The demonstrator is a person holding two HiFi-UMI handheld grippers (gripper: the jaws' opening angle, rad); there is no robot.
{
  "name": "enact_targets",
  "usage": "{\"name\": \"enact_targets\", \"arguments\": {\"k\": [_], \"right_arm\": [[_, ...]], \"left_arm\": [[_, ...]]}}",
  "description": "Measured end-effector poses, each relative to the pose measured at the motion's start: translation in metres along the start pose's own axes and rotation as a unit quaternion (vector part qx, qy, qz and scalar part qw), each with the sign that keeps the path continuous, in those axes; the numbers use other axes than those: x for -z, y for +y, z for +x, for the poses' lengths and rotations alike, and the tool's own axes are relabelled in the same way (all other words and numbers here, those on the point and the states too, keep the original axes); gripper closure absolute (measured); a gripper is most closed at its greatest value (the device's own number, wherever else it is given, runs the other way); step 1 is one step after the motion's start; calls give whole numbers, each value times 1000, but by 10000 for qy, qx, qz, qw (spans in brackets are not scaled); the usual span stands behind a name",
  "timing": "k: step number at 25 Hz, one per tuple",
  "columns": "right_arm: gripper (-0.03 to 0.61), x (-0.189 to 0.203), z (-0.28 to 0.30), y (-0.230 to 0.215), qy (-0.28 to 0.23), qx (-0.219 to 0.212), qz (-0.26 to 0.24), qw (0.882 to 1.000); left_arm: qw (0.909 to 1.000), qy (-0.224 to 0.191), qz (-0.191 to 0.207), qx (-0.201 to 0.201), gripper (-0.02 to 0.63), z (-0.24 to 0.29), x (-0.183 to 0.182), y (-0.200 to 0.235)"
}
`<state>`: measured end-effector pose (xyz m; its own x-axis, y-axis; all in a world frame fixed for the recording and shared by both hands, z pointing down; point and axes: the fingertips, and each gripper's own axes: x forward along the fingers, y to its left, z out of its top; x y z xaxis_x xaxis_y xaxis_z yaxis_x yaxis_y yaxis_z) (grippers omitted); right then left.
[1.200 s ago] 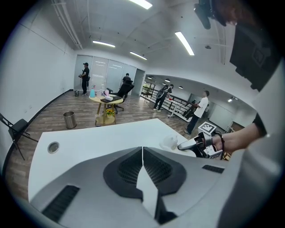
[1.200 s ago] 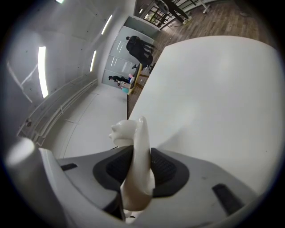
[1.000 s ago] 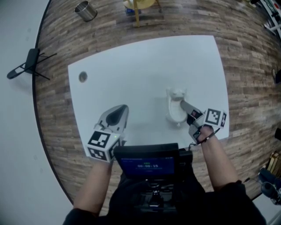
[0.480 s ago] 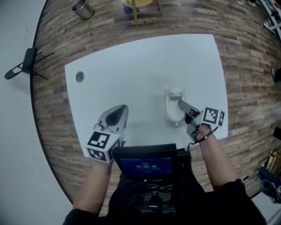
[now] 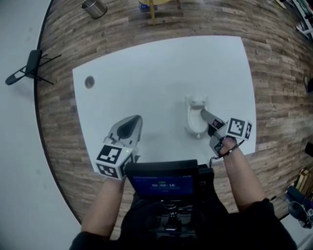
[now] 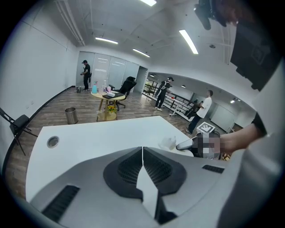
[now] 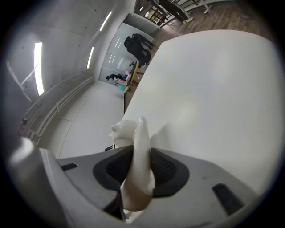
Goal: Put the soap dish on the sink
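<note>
A white soap dish (image 5: 195,120) with a small moulded figure at its far end is at the right of the white table (image 5: 161,68). My right gripper (image 5: 207,118) is shut on the dish's near rim. The right gripper view shows the rim (image 7: 139,147) standing on edge, pinched between the dark pads (image 7: 165,168). My left gripper (image 5: 133,122) rests low over the table's near left part, shut with nothing in it. In the left gripper view its jaws meet in a thin line (image 6: 142,153), and the dish (image 6: 169,142) and right gripper (image 6: 186,145) lie beyond them.
A round cable hole (image 5: 89,82) sits in the table's far left corner. On the wooden floor stand a metal bin (image 5: 94,8), a yellow-legged table (image 5: 155,9) and a black folded stand (image 5: 32,66). The table's right edge runs close to my right hand.
</note>
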<state>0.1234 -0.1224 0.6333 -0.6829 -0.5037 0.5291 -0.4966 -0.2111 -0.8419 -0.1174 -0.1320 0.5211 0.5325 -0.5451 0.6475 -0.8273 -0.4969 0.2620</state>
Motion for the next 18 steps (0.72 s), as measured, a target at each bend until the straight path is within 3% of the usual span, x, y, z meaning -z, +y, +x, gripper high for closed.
{"name": "enact_targets", "arguments": {"k": [18], "right_arm": [[456, 4, 3, -16, 13, 182, 1, 9998]], "left_arm": [[10000, 9, -32, 25, 604, -2, 5, -8]]}}
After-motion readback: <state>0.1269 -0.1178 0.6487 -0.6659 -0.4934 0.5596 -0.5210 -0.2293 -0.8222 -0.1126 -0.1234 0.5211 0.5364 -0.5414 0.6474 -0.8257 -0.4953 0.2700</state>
